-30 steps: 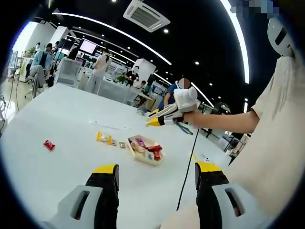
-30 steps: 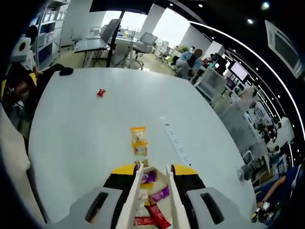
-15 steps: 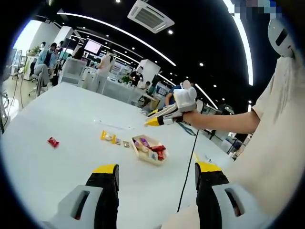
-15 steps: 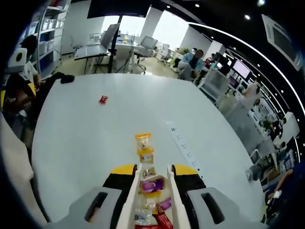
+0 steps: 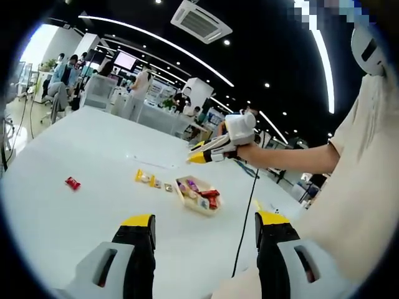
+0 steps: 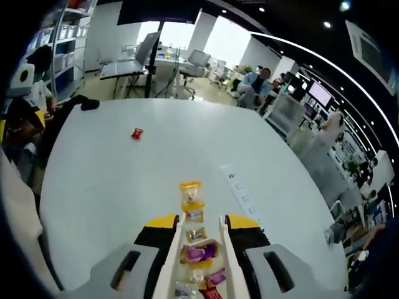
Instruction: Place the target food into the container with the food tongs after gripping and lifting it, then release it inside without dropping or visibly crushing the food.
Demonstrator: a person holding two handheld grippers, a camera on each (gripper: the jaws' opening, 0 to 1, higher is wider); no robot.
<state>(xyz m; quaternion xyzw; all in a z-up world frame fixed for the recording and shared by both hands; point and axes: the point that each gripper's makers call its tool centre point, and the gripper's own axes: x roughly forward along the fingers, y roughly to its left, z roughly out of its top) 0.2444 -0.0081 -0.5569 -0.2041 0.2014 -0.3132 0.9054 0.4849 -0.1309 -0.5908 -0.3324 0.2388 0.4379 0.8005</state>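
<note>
- Left gripper (image 5: 204,232): jaws spread, empty.
- Right gripper (image 6: 199,230): clamped on food tongs (image 6: 176,258), above container (image 5: 197,196) of snacks.
- Red packet (image 6: 136,133): apart on table (image 5: 75,215).

A broad white table (image 5: 75,218) with a smooth matte top carries everything. In the left gripper view, a shallow pale rectangular tray (image 5: 197,196) filled with wrapped snacks sits ahead of the jaws, nearer the right jaw's line. Just beyond it toward the left jaw's side lie a yellow snack packet (image 5: 144,177) and a small brownish wrapped sweet (image 5: 167,187). A small red wrapped candy (image 5: 73,183) lies well apart, out past the left jaw. A black cable (image 5: 245,224) runs across the top just inside the right jaw.

In the right gripper view, a long white power strip (image 6: 243,194) lies ahead of the right jaw.
</note>
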